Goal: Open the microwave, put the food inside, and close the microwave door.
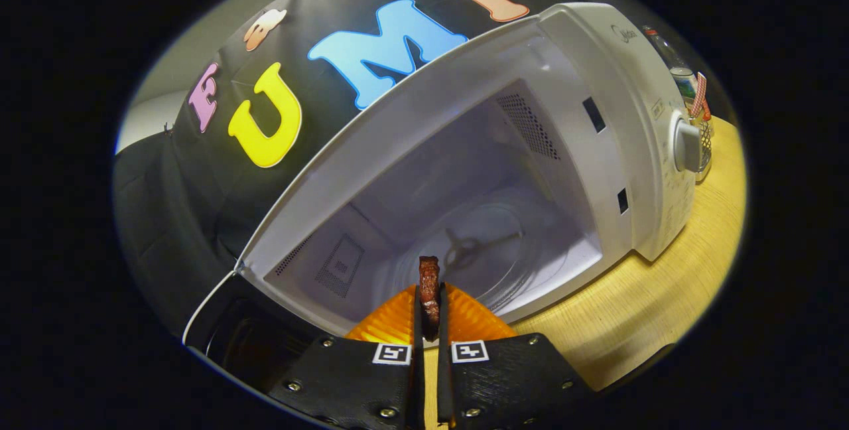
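A white microwave (597, 78) stands on the wooden table (663, 304) with its door (225, 330) swung open to the left. Its bright cavity faces me, and a glass turntable (491, 251) lies on the cavity floor. My gripper (429, 310) is shut on a thin dark reddish-brown piece of food (429, 281), held upright between both fingers. The food sticks up past the fingertips, just in front of the cavity's lower front edge. The view is tilted.
A control dial (686, 144) sits on the microwave's right panel. Beyond the microwave on the right stand a bottle (673, 62) and a small wire basket (704, 141). Bare table runs in front of and to the right of the microwave.
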### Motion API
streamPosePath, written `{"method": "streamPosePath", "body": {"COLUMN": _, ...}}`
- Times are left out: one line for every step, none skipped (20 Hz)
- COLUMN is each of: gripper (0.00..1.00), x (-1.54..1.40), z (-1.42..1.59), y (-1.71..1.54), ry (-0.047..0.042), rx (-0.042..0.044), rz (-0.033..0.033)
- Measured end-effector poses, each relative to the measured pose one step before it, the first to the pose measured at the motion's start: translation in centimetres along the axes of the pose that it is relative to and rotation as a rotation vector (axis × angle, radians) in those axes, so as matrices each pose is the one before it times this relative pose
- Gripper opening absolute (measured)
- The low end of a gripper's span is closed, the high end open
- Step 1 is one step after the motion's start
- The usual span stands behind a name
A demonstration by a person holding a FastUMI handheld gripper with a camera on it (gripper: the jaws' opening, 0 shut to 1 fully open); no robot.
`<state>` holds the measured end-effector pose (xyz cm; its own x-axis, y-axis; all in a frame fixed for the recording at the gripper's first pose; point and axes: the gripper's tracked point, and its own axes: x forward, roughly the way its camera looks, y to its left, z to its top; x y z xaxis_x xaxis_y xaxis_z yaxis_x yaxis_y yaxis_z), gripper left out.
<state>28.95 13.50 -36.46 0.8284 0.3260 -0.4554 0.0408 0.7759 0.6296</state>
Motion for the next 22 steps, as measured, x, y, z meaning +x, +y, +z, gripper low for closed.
{"method": "streamPosePath", "body": {"gripper": 0.08, "x": 0.314, "z": -0.156, "y": -0.274, "ry": 0.00108, "rx": -0.00070, "rz": -0.00793}}
{"method": "streamPosePath", "body": {"gripper": 0.08, "x": 0.195, "z": -0.137, "y": -0.026, "ry": -0.00348, "rx": 0.00358, "rz": 0.00308}}
{"method": "streamPosePath", "body": {"gripper": 0.08, "x": 0.284, "z": 0.156, "y": -0.079, "ry": -0.00671, "rx": 0.00343, "rz": -0.00084}}
{"method": "streamPosePath", "body": {"gripper": 0.07, "x": 0.287, "z": 0.050, "y": -0.130, "ry": -0.00377, "rx": 0.00184, "rz": -0.00191}}
{"method": "streamPosePath", "body": {"gripper": 0.08, "x": 0.410, "z": 0.131, "y": -0.190, "ry": -0.00052, "rx": -0.00213, "rz": -0.00813}}
{"method": "streamPosePath", "body": {"gripper": 0.11, "x": 0.211, "z": 0.013, "y": -0.149, "ry": -0.00307, "rx": -0.01202, "rz": -0.00969}}
{"method": "streamPosePath", "body": {"gripper": 0.11, "x": 0.192, "z": 0.386, "y": -0.187, "ry": -0.01369, "rx": -0.02938, "rz": -0.01480}}
{"method": "streamPosePath", "body": {"gripper": 0.14, "x": 0.171, "z": 0.080, "y": -0.386, "ry": -0.01408, "rx": -0.04839, "rz": -0.02844}}
{"method": "streamPosePath", "body": {"gripper": 0.18, "x": 0.402, "z": 0.432, "y": -0.457, "ry": -0.01296, "rx": -0.05137, "rz": -0.02124}}
{"method": "streamPosePath", "body": {"gripper": 0.33, "x": 0.258, "z": 0.196, "y": -0.401, "ry": -0.00316, "rx": -0.05018, "rz": -0.02137}}
{"method": "streamPosePath", "body": {"gripper": 0.48, "x": 0.237, "z": 0.012, "y": -0.211, "ry": -0.00766, "rx": -0.04386, "rz": -0.01756}}
{"method": "streamPosePath", "body": {"gripper": 0.66, "x": 0.095, "z": 0.446, "y": -0.265, "ry": -0.01037, "rx": -0.03263, "rz": -0.00509}}
{"method": "streamPosePath", "body": {"gripper": 0.82, "x": -0.234, "z": 0.680, "y": -0.083, "ry": -0.01875, "rx": -0.02424, "rz": -0.00334}}
{"method": "streamPosePath", "body": {"gripper": 0.99, "x": 0.436, "z": 0.090, "y": -0.110, "ry": -0.01670, "rx": -0.02542, "rz": -0.01483}}
{"method": "streamPosePath", "body": {"gripper": 0.99, "x": -0.084, "z": 0.328, "y": -0.106, "ry": -0.01047, "rx": -0.01957, "rz": -0.00859}}
{"method": "streamPosePath", "body": {"gripper": 0.99, "x": -0.257, "z": 0.115, "y": 0.060, "ry": -0.00213, "rx": -0.00898, "rz": 0.00442}}
{"method": "streamPosePath", "body": {"gripper": 0.99, "x": -0.320, "z": 0.112, "y": 0.179, "ry": 0.00078, "rx": -0.01036, "rz": 0.00986}}
{"method": "streamPosePath", "body": {"gripper": 0.99, "x": -0.458, "z": 0.018, "y": 0.143, "ry": 0.00161, "rx": -0.01709, "rz": 0.00690}}
{"method": "streamPosePath", "body": {"gripper": 0.99, "x": -0.546, "z": 0.127, "y": -0.052, "ry": 0.00201, "rx": -0.02236, "rz": 0.00362}}
{"method": "streamPosePath", "body": {"gripper": 0.99, "x": -0.572, "z": 0.273, "y": -0.198, "ry": -0.00121, "rx": -0.01828, "rz": 0.00007}}
{"method": "streamPosePath", "body": {"gripper": 0.99, "x": -0.671, "z": 0.499, "y": -0.112, "ry": -0.00362, "rx": -0.01672, "rz": 0.00045}}
{"method": "streamPosePath", "body": {"gripper": 0.99, "x": -0.772, "z": 0.350, "y": -0.006, "ry": -0.00591, "rx": -0.01665, "rz": 0.00141}}
